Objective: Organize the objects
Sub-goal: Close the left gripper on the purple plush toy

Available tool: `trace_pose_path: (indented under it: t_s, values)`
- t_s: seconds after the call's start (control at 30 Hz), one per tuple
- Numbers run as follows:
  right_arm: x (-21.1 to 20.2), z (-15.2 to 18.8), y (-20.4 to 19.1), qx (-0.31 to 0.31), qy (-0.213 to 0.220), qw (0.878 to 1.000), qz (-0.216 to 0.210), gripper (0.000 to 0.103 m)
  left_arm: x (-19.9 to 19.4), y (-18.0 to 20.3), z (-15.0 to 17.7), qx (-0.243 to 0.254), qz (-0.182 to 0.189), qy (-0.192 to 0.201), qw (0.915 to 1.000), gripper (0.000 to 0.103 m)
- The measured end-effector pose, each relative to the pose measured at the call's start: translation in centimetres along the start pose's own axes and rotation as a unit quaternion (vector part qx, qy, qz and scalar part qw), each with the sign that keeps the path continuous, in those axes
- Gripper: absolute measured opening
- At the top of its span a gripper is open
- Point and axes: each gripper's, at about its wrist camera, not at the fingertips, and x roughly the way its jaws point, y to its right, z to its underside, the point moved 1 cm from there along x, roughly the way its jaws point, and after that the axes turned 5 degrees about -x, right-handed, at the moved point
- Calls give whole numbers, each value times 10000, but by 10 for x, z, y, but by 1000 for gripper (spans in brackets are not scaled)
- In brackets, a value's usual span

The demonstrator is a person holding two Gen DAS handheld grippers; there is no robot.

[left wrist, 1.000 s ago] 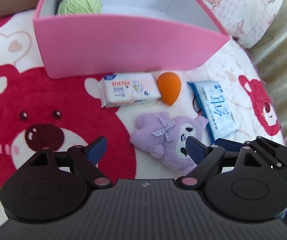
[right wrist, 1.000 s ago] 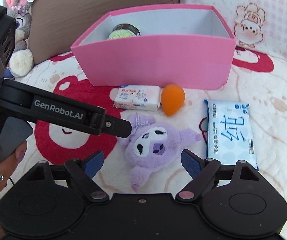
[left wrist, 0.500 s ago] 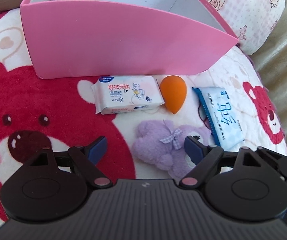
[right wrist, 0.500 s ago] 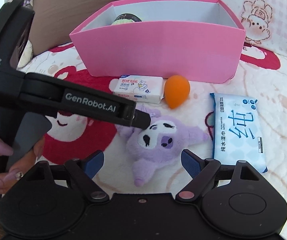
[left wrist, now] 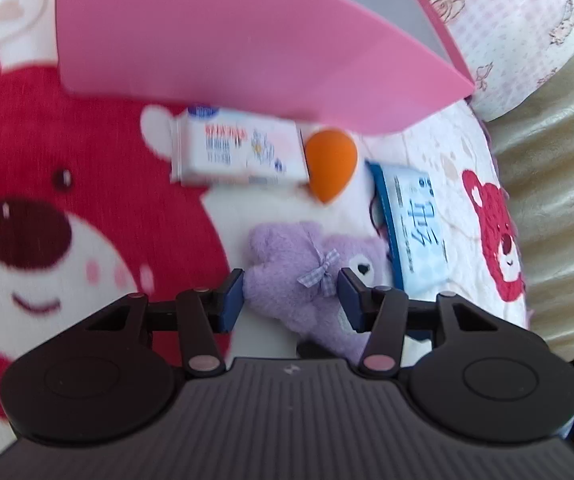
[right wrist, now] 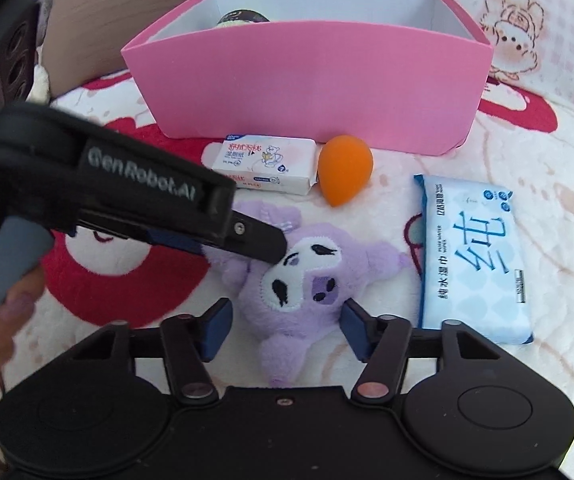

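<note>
A purple plush toy [left wrist: 307, 276] [right wrist: 303, 276] lies on the bear-print blanket in front of the pink box [left wrist: 227, 40] [right wrist: 311, 84]. My left gripper [left wrist: 291, 300] is narrowed around the plush, its blue pads touching both sides; in the right wrist view it [right wrist: 243, 240] reaches in from the left onto the plush's head. My right gripper [right wrist: 287, 332] is open, its fingers either side of the plush's lower body. A white tissue pack [right wrist: 265, 164], an orange sponge egg [right wrist: 345, 174] and a blue wipes pack [right wrist: 475, 252] lie nearby.
A ball of yarn [right wrist: 243, 18] sits inside the box at its back left. A brown cushion [right wrist: 127, 8] and a pink patterned pillow [right wrist: 535, 40] stand behind the box. The blanket's right edge [left wrist: 527, 240] drops off beside the wipes pack.
My left gripper has moved down and forward onto the plush and its jaws have narrowed around it. My right gripper has come closer to the plush.
</note>
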Motion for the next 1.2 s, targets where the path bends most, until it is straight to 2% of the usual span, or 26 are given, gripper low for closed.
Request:
trace_pose_path:
  t_s: [0.23,0.47,0.7,0.8,0.9,1.0,1.1,1.2]
  values:
    - [-9,4,4,-267,59,9996,-74,61,-7,14,14,53,-108,-313,9994,48]
    - [-10,0,7,-99,145,9996,-234,61,-12,16,10,434,-600,87,9972,48]
    - [-10,0,11,35,103,9998,-143,50,-21,8,1,257,-566,245,9978,53]
    - [-12,1,8,-116,147,9998,92,49,-20,10,2,296,-494,292,9979,53]
    - [-11,1,6,-200,158,9996,119,49,-15,6,3,223,-450,254,9984,49]
    - [-8,-1,11,-48,110,9999,7,49,-7,3,5,194,-383,167,9989,36]
    - [-1,-2,17,147,41,9998,-161,53,-2,0,7,191,-411,225,9987,36]
    - [3,-3,22,296,28,9992,-284,53,1,-1,8,177,-405,257,9987,35]
